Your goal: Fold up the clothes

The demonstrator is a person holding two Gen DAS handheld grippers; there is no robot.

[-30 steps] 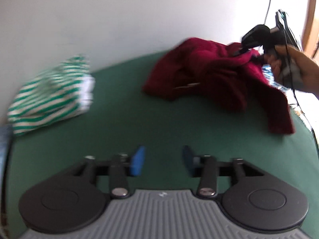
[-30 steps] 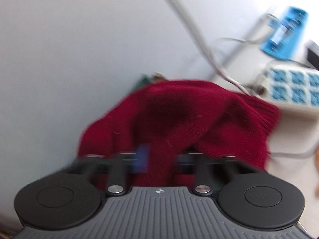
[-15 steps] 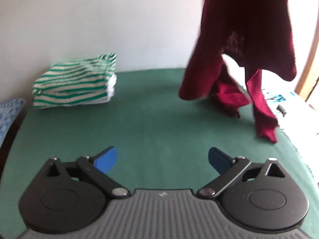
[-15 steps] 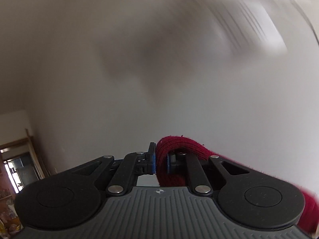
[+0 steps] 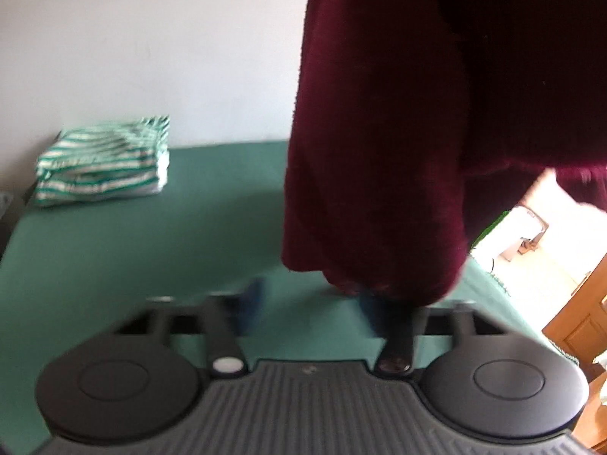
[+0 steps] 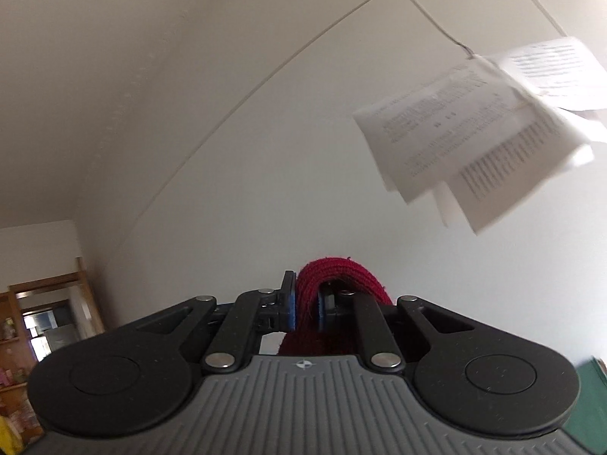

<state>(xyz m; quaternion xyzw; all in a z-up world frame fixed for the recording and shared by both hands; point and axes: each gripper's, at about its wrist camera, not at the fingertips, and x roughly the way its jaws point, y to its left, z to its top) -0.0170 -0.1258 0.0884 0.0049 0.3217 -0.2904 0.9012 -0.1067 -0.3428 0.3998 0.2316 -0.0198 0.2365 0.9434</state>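
Maroon sweater (image 6: 334,288) pinched in right jaws; hem brushing left jaws.

Printed white papers (image 6: 489,129) hang from a thin cord (image 6: 242,98) up right of the gripper; wooden shelves (image 6: 22,326) stand low left.

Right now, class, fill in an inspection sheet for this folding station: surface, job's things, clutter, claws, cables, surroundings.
Surface: green cloth-covered table, flat, mostly bare.
Job's things: dark red sweater hanging in the air, its lower edge near the left claw; green-and-white striped garment folded at the far left by the wall.
Clutter: nothing seen on the table.
Claws: right claw shut on a fold of the red sweater, pointing upward; left claw open, low over the table, blurred.
Cables: thin white cord along the wall.
Surroundings: printed paper sheets hanging from the cord; wooden shelving at far left; wooden door at right.
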